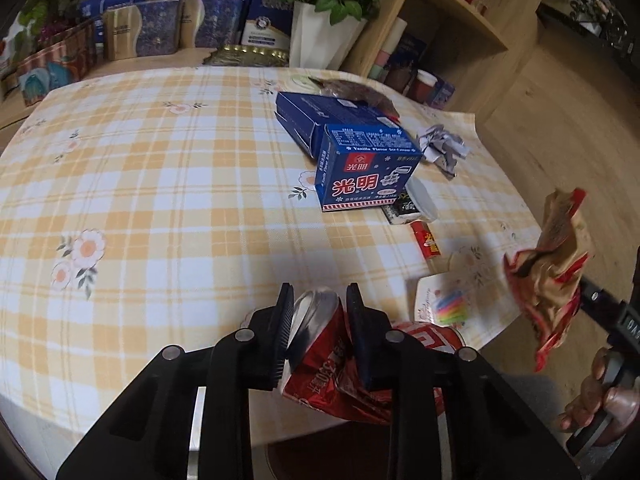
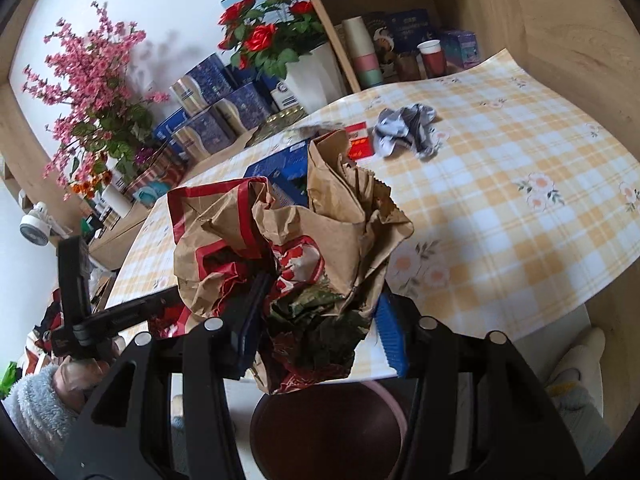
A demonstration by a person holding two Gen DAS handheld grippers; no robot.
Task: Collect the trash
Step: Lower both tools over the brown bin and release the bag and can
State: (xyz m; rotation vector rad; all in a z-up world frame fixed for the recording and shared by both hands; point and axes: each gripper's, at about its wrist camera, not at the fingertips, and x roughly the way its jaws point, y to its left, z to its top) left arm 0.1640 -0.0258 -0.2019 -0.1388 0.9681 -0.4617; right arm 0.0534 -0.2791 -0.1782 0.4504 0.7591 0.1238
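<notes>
Crushed red can [image 1: 320, 344] pinched between the narrowed pads of the left gripper [image 1: 318, 320], at the near edge of the surface [image 1: 160, 184]. Crumpled brown-and-red paper bag [image 2: 296, 240] clamped in the right gripper [image 2: 316, 328], held off the near right edge above a dark bin [image 2: 328, 428]. Blue carton [image 1: 366, 172] and wadded paper [image 1: 442, 148] lie far right; the left half is bare cloth.

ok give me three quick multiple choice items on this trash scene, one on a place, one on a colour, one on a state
1. Where is the crumpled grey paper?
A. on the tablecloth
B. in the bin
C. on the shelf

2. What colour is the crushed can in the left tongs?
A. green
B. red
C. blue

3. What state are the right tongs in?
A. open, holding nothing
B. shut on the brown paper bag
C. shut on a cup

Answers:
1 A, it lies on the checked cloth, far side.
2 B, red body with silver top.
3 B, the bag is pinched between both pads.
</notes>
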